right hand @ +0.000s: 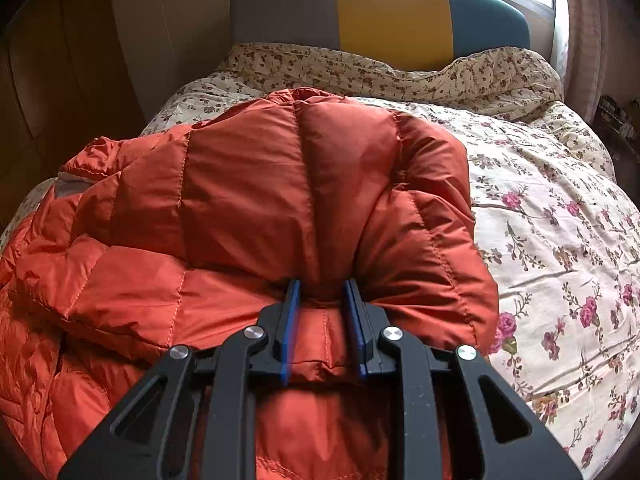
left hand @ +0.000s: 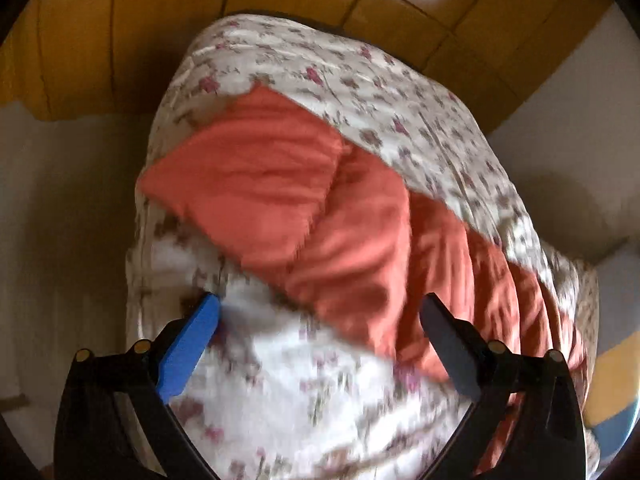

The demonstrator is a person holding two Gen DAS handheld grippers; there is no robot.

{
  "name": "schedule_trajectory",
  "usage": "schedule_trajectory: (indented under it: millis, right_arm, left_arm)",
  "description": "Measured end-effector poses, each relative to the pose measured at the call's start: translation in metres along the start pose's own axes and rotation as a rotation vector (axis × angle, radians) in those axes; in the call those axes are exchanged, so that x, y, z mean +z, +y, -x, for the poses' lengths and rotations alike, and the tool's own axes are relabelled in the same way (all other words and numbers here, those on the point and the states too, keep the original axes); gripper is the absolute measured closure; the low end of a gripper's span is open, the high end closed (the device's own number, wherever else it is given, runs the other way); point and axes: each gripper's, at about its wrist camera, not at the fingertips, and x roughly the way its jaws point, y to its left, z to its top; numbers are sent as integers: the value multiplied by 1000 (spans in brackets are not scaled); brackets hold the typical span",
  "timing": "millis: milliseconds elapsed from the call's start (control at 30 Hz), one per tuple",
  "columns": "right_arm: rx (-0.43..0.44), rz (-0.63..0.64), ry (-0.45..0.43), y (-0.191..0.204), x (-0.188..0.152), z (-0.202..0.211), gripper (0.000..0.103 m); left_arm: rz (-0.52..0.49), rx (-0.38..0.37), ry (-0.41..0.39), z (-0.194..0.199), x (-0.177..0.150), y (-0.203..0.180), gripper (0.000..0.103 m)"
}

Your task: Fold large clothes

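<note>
1. Orange quilted jacket (right hand: 248,208) lies on the floral bed (right hand: 560,240), partly doubled over; we judge folding half done.
2. Right tool (right hand: 323,320) pinches its fold; left tool (left hand: 320,320) spread, empty.

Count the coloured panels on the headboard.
3 on the headboard in the right wrist view: grey at left, yellow in the middle, teal at right. Bedding hides its lower edge.

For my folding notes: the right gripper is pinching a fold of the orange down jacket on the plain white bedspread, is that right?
Not quite: the bedspread is floral, not plain white, as the right wrist view shows. The right gripper does pinch a fold of the orange down jacket.
</note>
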Motion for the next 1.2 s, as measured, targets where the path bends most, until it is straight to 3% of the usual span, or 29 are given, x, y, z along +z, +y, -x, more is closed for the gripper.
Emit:
schedule_trajectory:
  millis: [33,100,133,200,233,267,367,667,967,1200]
  right_arm:
    - [-1,0,0,0,0,0,81]
    - [-2,2,0,0,0,0,81]
    - [-1,1,0,0,0,0,81]
    - [-1,1,0,-1,0,0,81]
    - [-1,1,0,-1,0,0,81]
    - [1,0,0,-1,0,0,81]
    - [2,-2,0,0,0,0,81]
    - [-5,5,-1,-2,-1,1,81]
    - [4,-5,-2,0,1,0,81]
    - [3,-4,-3,-1,1,1,81]
  left_arm:
    - [14,-16,-17,-2,4,0,5]
    - [25,-24,-33,-2,8,-3,20]
    - [27,-19,-33,-4,11,-5,33]
    - [41,-10,-23,-8,16,-8,35]
    - [52,-12,-24,-9,18,-9,44]
    - [64,-26,-27,-7,18,-10,60]
    - [26,-59,-57,0,17,-26,75]
    - [-332,-210,-198,51,-40,-104,79]
    - [-645,-364,-217,93,-116,-185,79]
    - [-807,-438,-231,113,-176,-227,79]
